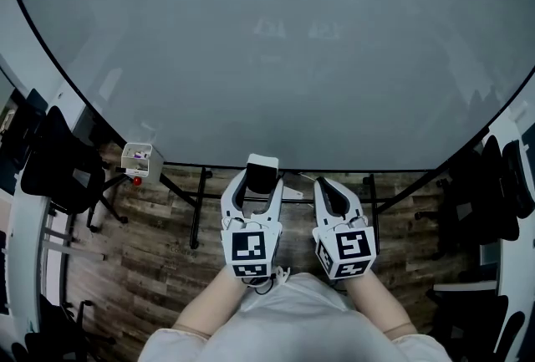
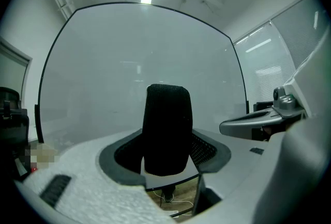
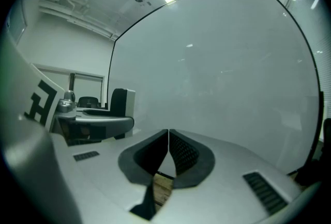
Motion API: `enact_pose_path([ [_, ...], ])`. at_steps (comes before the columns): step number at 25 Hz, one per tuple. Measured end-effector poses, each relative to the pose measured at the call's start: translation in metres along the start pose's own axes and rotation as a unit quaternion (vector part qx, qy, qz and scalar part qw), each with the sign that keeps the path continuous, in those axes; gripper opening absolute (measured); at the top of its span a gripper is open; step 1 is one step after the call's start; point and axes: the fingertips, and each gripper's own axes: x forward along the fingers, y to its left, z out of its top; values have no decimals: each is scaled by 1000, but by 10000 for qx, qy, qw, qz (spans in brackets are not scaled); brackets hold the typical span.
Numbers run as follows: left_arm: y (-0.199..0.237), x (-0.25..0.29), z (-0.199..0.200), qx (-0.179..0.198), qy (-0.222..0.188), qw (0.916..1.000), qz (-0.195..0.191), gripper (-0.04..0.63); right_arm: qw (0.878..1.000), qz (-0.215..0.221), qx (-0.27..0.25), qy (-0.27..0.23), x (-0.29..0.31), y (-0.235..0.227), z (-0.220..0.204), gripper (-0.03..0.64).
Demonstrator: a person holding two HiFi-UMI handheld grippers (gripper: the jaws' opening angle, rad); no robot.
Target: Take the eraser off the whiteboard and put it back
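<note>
A big whiteboard (image 1: 276, 51) fills the space ahead of me. The eraser (image 1: 262, 175) is a black felt block with a white back, standing upright between the jaws of my left gripper (image 1: 261, 181), which is shut on it near the board's lower edge. In the left gripper view the eraser (image 2: 166, 130) rises in front of the board (image 2: 139, 62); whether it touches the board I cannot tell. My right gripper (image 1: 324, 185) hangs just to the right, shut with nothing in it (image 3: 168, 148). From the right gripper view the eraser (image 3: 123, 106) shows at the left.
A small white box (image 1: 138, 158) with a red item hangs at the board's lower left corner. The board's black stand legs (image 1: 198, 201) rise from a wooden floor. Black office chairs stand at left (image 1: 58, 164) and right (image 1: 493, 185).
</note>
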Motion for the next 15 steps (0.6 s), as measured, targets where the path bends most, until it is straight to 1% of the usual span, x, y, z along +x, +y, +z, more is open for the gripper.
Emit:
enact_pose_path([
  [5, 3, -2, 6, -120, -87, 9998, 104, 258, 10000, 10, -4, 3, -2, 0, 0, 29],
  [15, 6, 7, 4, -194, -81, 9998, 74, 258, 10000, -8, -76, -15, 3, 0, 2, 28],
])
